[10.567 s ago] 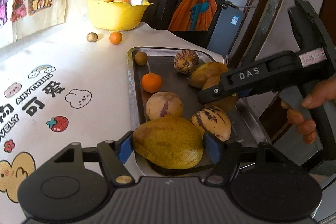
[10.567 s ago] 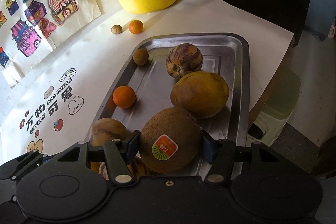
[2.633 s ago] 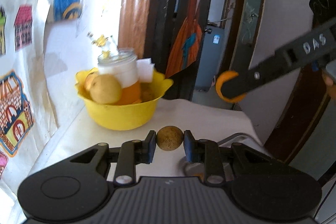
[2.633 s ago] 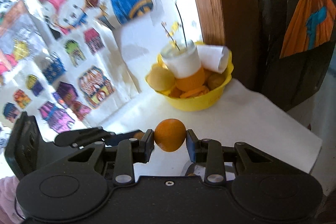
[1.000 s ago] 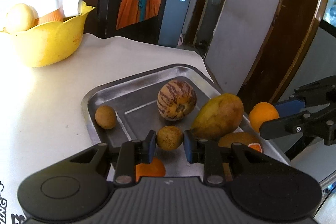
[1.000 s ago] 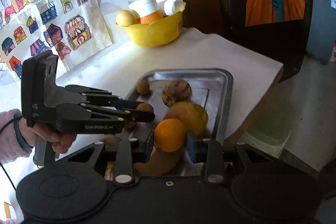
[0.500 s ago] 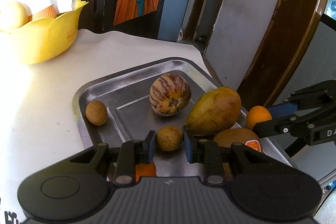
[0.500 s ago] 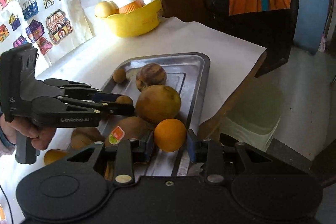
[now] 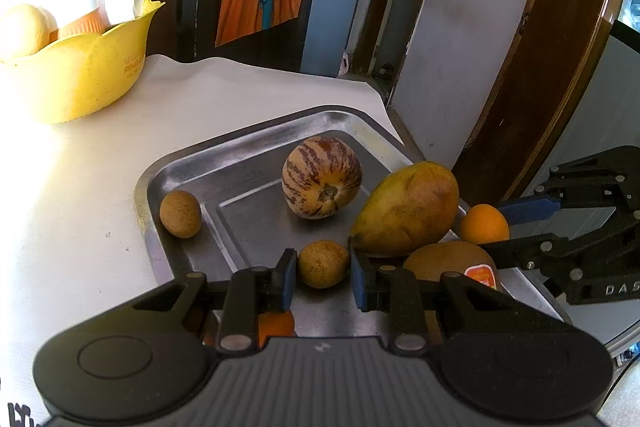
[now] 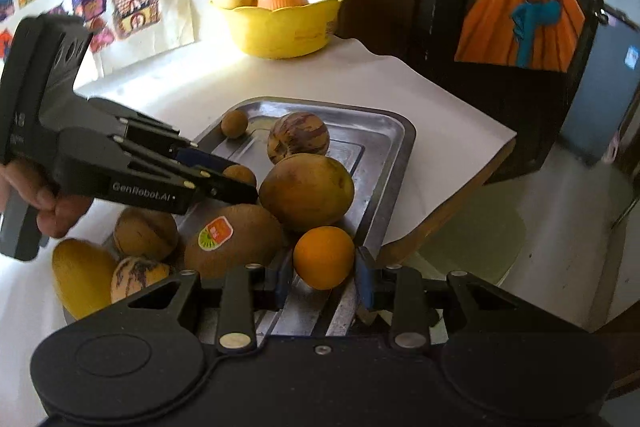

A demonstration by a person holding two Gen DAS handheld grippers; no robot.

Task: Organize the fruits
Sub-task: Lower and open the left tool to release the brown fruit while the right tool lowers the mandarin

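Observation:
A steel tray (image 9: 188, 163) (image 10: 400, 147) holds a striped melon (image 9: 321, 175), a mango (image 9: 406, 209), a stickered kiwi (image 9: 448, 261) and a small brown fruit (image 9: 180, 213). My left gripper (image 9: 323, 277) is shut on a small brown fruit (image 9: 323, 263) low over the tray's middle. My right gripper (image 10: 323, 273) is shut on a small orange (image 10: 323, 255) over the tray's right rim, beside the kiwi (image 10: 236, 239); the orange shows in the left wrist view too (image 9: 483, 225).
A yellow bowl (image 9: 80, 71) (image 10: 284, 27) with fruit and a jar stands at the table's back. More fruit fills the tray's near end: a striped melon (image 10: 138, 277), a yellow mango (image 10: 80, 277), another orange (image 9: 276, 327). The table edge (image 10: 460, 187) drops off right of the tray.
Both grippers have come lower and closer to the tray with their fruits still held. The orange now hangs just above the tray's right rim.

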